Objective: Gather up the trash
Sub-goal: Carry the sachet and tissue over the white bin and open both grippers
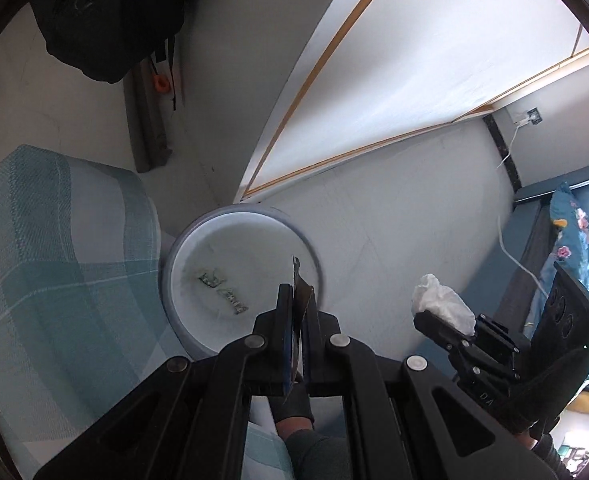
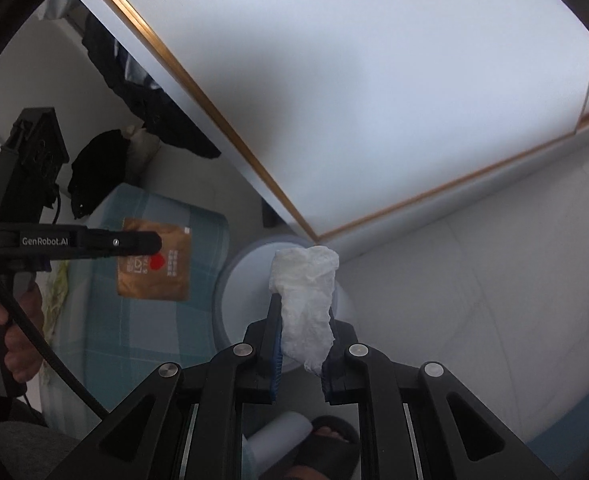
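Observation:
My left gripper [image 1: 297,300] is shut on a flat brown wrapper [image 1: 300,292], seen edge-on, held above the round white trash bin [image 1: 198,240] on the floor. In the right wrist view the wrapper [image 2: 154,260] shows a red heart, clamped by the left gripper [image 2: 150,242]. My right gripper [image 2: 302,320] is shut on a crumpled white tissue [image 2: 306,296], held above the bin [image 2: 234,280]. In the left wrist view the right gripper [image 1: 442,320] with the tissue [image 1: 442,300] is to the right of the bin. Small scraps [image 1: 222,292] lie inside the bin.
A teal checked cushion [image 1: 54,260] lies left of the bin. A white cabinet with a wood edge [image 1: 414,80] stands behind. A black bag [image 1: 102,20] hangs at the back left. A bed with floral bedding [image 1: 574,240] is at the right. My slippered foot [image 2: 326,444] is below.

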`<state>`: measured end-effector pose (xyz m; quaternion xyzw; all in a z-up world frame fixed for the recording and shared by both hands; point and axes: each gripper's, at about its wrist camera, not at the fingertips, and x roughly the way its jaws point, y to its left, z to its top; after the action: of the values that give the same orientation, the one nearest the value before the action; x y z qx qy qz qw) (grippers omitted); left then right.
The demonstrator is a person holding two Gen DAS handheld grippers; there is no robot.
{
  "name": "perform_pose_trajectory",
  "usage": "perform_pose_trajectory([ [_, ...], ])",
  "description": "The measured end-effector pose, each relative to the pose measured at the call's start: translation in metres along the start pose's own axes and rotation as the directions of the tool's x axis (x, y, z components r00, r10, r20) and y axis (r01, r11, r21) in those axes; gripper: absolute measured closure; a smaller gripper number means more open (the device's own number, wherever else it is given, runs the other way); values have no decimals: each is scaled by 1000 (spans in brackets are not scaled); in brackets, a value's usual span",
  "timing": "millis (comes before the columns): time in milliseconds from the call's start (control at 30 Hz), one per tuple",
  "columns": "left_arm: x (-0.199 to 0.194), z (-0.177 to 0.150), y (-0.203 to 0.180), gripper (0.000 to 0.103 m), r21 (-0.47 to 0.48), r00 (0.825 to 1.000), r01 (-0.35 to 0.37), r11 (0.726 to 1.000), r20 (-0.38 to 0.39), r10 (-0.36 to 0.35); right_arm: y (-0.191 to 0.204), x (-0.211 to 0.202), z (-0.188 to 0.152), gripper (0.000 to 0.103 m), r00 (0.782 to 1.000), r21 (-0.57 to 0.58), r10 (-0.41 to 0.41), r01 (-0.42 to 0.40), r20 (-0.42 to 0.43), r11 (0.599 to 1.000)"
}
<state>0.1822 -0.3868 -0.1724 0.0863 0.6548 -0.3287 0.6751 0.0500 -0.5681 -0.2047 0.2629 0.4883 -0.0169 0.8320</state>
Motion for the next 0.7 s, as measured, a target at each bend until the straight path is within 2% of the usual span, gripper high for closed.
perform_pose_trajectory([
  [100,19,1,3,103,-14,999,-7,1000,-47,6,-3,36,-5,89,998,9,28,-28,-60,1000],
  [200,38,3,8,103,-37,995,-50,998,-91,46,-2,72,-5,89,990,27,69,-66,-122,997],
  [367,58,10,15,103,-58,987,-79,995,-146,70,-1,106,-10,88,974,18,115,-114,-197,993],
  [400,59,15,15,103,-57,986,-78,995,-149,69,2,110,-11,87,970,3,138,-140,-199,990],
  [533,64,18,12,103,-46,984,-91,995,-160,82,8,129,-6,86,962,2,147,-150,-232,989],
  [700,73,29,18,103,-67,978,-91,994,-192,77,7,134,-5,81,962,26,158,-156,-224,987],
])
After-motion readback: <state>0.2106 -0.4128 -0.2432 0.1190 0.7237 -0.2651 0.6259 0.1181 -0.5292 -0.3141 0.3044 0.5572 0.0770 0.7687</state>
